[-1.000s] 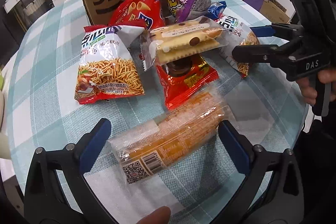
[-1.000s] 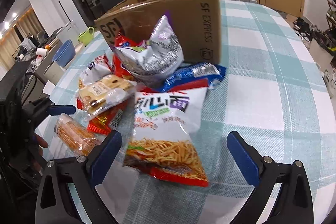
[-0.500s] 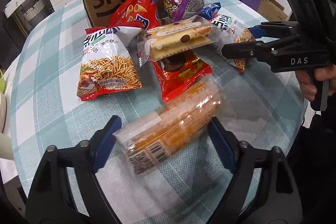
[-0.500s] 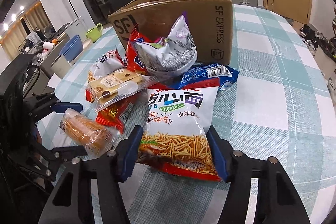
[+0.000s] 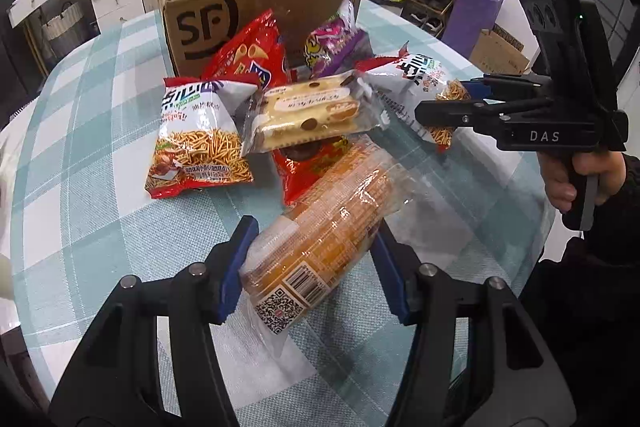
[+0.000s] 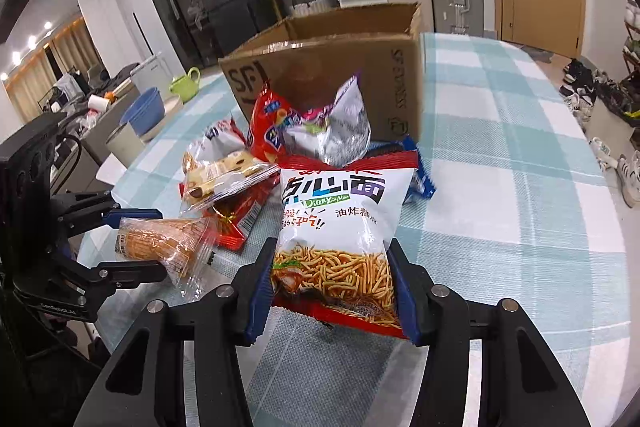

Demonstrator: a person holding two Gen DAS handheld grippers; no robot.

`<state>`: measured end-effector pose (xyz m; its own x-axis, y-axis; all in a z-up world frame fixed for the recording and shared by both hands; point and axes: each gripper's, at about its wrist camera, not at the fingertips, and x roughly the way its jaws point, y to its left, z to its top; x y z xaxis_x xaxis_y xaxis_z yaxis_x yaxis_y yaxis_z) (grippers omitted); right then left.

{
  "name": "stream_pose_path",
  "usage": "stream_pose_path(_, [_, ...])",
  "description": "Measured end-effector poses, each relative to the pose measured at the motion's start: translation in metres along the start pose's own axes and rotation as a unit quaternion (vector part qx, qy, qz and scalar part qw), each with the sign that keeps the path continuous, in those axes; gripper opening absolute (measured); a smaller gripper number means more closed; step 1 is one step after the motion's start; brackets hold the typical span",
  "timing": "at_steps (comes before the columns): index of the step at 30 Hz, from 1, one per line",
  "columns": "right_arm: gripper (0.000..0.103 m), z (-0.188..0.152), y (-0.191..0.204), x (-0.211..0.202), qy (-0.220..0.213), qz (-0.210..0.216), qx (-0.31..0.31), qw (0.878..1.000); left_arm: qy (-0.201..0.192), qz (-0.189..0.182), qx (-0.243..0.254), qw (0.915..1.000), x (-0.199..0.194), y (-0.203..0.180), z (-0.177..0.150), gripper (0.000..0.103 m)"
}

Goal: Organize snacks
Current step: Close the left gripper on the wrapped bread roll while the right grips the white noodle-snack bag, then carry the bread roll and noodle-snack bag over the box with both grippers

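Note:
My left gripper is shut on a clear-wrapped orange cracker pack and holds it tilted above the checked tablecloth; the pack also shows in the right wrist view. My right gripper is shut on a white noodle-snack bag, also seen in the left wrist view. An open SF cardboard box stands behind the snack pile, which holds a second noodle bag, a biscuit pack, a red chip bag and a purple bag.
A red wrapper lies under the biscuit pack. A blue packet lies behind the held noodle bag. A green watering can, blue bowls and a cup stand beyond the table's left edge.
Both grippers have closed from open: the left on the cracker pack, the right on the noodle bag. Both packs are now lifted off the tablecloth.

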<state>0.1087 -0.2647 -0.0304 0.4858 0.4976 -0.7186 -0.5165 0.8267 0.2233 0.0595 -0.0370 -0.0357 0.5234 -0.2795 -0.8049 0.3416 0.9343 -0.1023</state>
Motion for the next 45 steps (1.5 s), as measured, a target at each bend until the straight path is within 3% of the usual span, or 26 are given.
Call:
stream_pose_path(19, [0.052,0.004,0.002,-0.051,-0.072,0.001,0.002,0.997,-0.068,0.002,-0.046,0.9967,-0.044,-0.001,0.008,0.053])
stream_pose_path(31, [0.052,0.03,0.014,-0.045,-0.094,0.01,-0.008,0.996,-0.124,0.039,-0.121,0.9841,-0.063,0.033,0.033,0.053])
stream_pose_path(45, [0.052,0.069,0.014,-0.036,-0.111,0.003,-0.012,0.994,-0.14,0.061,-0.151,0.9766,-0.057,0.052,0.08,0.053])
